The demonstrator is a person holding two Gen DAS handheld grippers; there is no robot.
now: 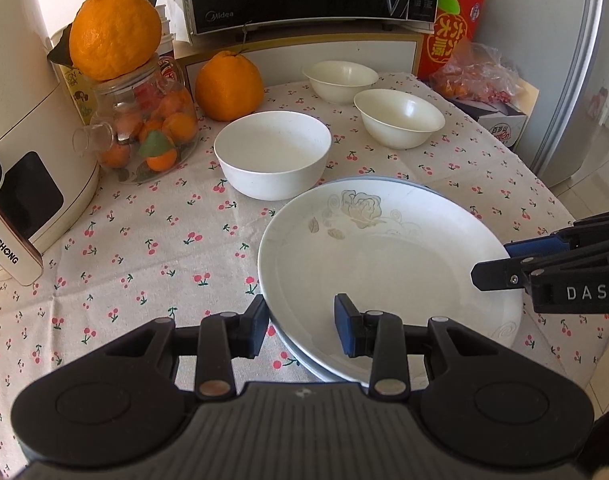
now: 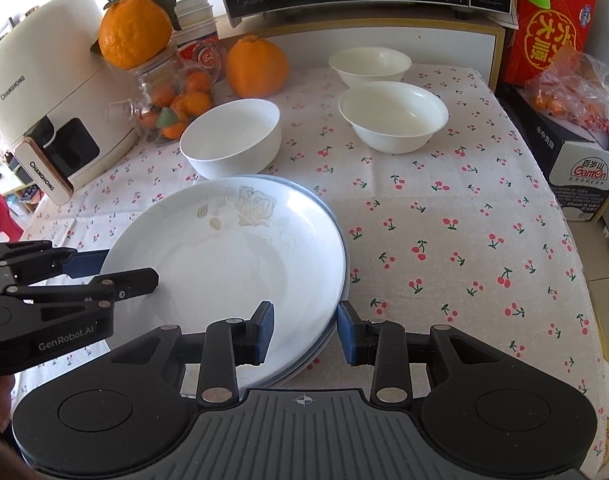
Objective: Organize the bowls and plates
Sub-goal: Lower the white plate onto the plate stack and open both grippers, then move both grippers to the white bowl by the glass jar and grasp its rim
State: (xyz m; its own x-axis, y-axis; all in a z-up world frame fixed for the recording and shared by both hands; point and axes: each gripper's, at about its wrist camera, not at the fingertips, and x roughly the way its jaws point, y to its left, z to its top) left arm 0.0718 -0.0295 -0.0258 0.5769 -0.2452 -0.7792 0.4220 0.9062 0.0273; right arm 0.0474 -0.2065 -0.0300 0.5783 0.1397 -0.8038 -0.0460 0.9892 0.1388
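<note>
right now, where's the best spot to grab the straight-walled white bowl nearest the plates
Pinch the rim of the straight-walled white bowl from above, one finger inside, one outside. Its wall is tall and nearly vertical. Use the rim's right side: the floral white plate crowds the front.

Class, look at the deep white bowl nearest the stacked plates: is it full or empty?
Empty. The deep white bowl stands upright on the cherry-print tablecloth, and both views show only its bare white inside.

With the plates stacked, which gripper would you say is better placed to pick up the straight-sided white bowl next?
Left, probably. The left gripper is open at the plate stack's left edge, the side where the straight-sided bowl sits. The right gripper is open across the stack's right rim, farther away.
</note>
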